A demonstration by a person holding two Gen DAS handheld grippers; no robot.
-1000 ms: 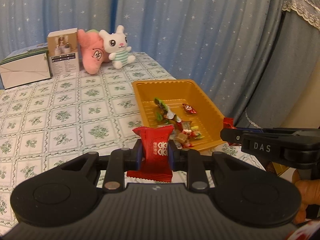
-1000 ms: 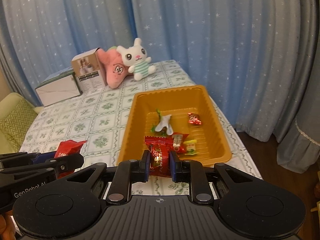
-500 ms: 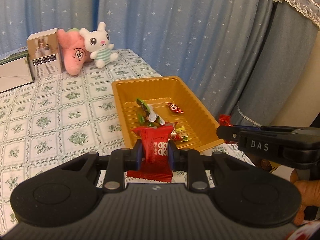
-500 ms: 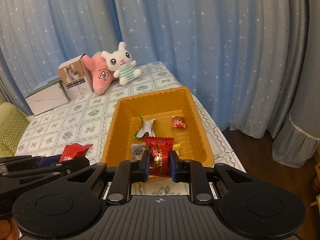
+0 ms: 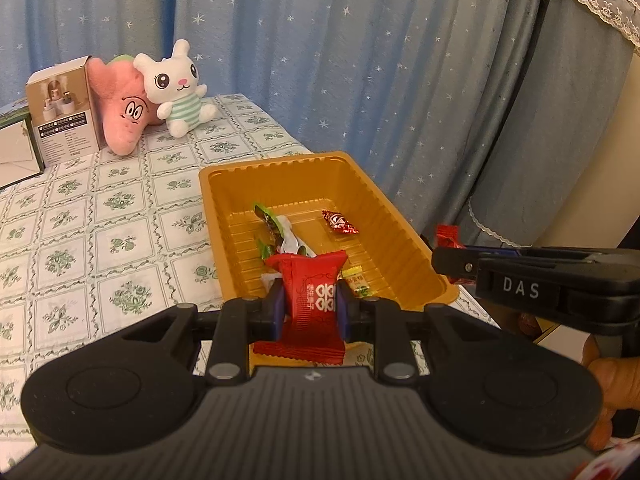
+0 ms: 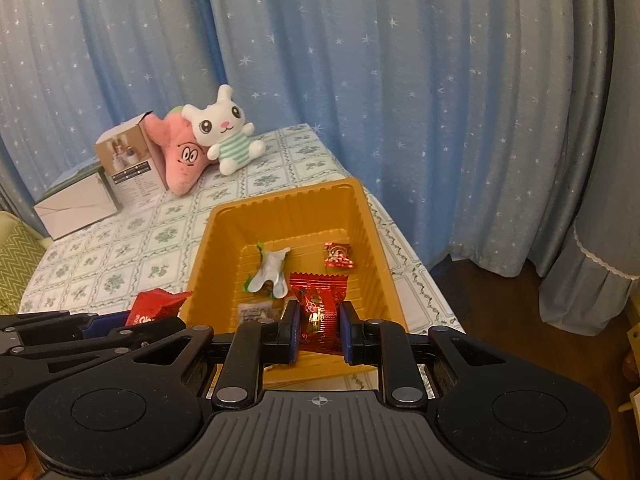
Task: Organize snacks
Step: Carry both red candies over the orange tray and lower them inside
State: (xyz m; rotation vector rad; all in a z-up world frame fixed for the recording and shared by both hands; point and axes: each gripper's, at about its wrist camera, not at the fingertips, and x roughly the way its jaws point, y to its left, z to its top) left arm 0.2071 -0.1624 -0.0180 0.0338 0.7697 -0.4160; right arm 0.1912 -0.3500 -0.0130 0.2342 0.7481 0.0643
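The left gripper [image 5: 310, 308] is clenched on a red snack packet [image 5: 310, 300], pinched upright between its pads at the near edge of the orange tray [image 5: 400, 232]. The right gripper [image 6: 320, 330] grasps a red foil candy [image 6: 320, 312] over the tray's near end, above loose wrapped sweets [image 6: 270, 272].

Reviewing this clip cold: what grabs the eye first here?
Each gripper is clamped on a red snack packet: the left gripper on a red packet, the right gripper on a shiny red packet, both near the orange tray. Behind sits a white bunny plush.
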